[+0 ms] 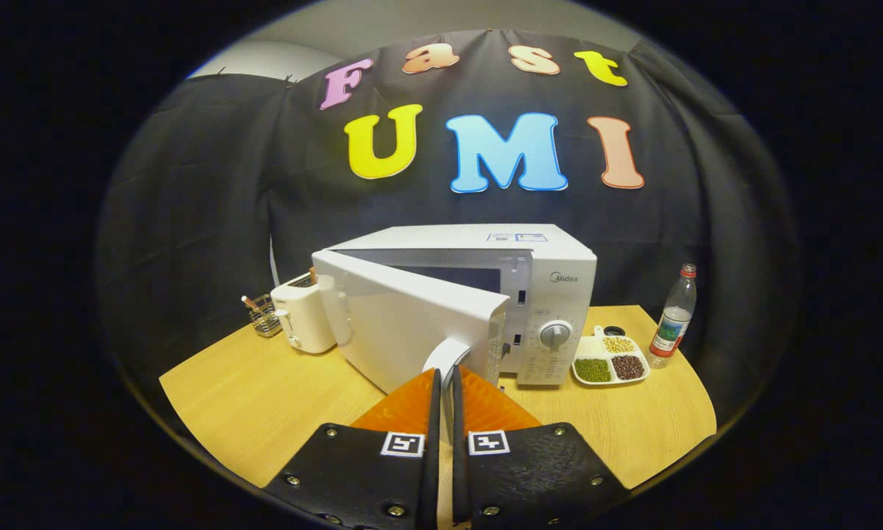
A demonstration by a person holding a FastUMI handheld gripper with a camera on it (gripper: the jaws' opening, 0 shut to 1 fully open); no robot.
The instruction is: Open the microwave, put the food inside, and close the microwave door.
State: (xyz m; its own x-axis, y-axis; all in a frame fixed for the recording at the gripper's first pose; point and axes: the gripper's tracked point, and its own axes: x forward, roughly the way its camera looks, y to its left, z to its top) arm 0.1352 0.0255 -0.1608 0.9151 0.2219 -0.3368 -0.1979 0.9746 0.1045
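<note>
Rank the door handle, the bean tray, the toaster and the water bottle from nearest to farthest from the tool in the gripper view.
1. Door handle: between the tips of the tool, which look nearly closed on it.
2. Bean tray: ahead, right of the microwave.
3. Toaster: left, behind the open door.
4. Water bottle: far right, beyond the tray.

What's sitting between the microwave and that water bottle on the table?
In the gripper view, a white divided tray of beans and grains lies on the table between the microwave and the bottle. The gripper is nearly closed at the door handle.
</note>
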